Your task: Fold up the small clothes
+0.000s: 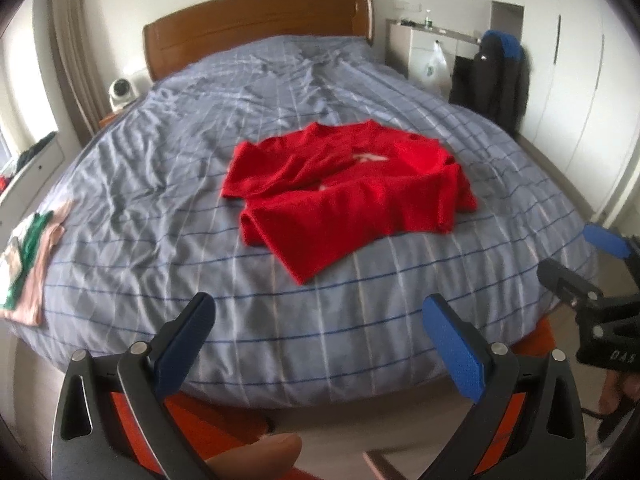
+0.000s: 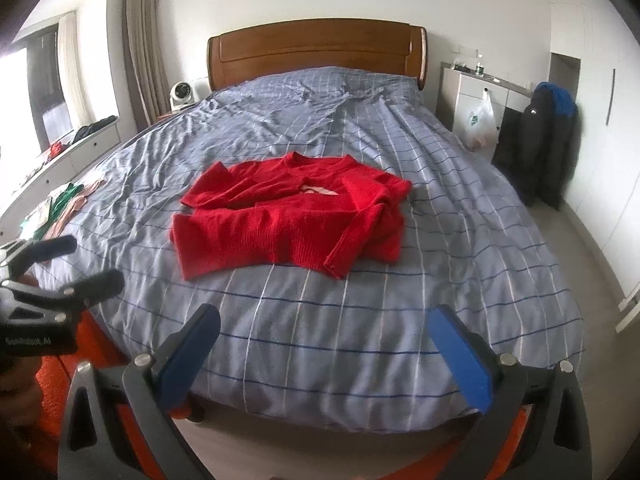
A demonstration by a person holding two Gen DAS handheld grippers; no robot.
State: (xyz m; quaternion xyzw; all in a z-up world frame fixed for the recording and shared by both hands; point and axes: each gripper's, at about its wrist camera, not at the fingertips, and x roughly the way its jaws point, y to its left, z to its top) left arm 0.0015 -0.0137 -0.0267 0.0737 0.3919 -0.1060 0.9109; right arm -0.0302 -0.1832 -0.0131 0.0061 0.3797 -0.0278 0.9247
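Sweater (image 2: 292, 216) lies rumpled, white label (image 2: 318, 190) half-hidden.

A home bedroom. A double bed (image 2: 320, 280) with a blue-grey checked cover fills the centre of both views, backed by a wooden headboard (image 2: 316, 50) against a plain white wall. At upper left, a small white fan (image 2: 182, 94) stands beside the bed near full-length curtains (image 2: 142, 40) and a window. At right, a white chest of drawers (image 2: 476, 88) carries a hanging plastic bag (image 2: 482, 120); a dark jacket with blue trim (image 2: 550, 132) hangs next to white wardrobe doors (image 2: 600, 112). Folded garments (image 1: 28, 256) lie at the bed's left edge.
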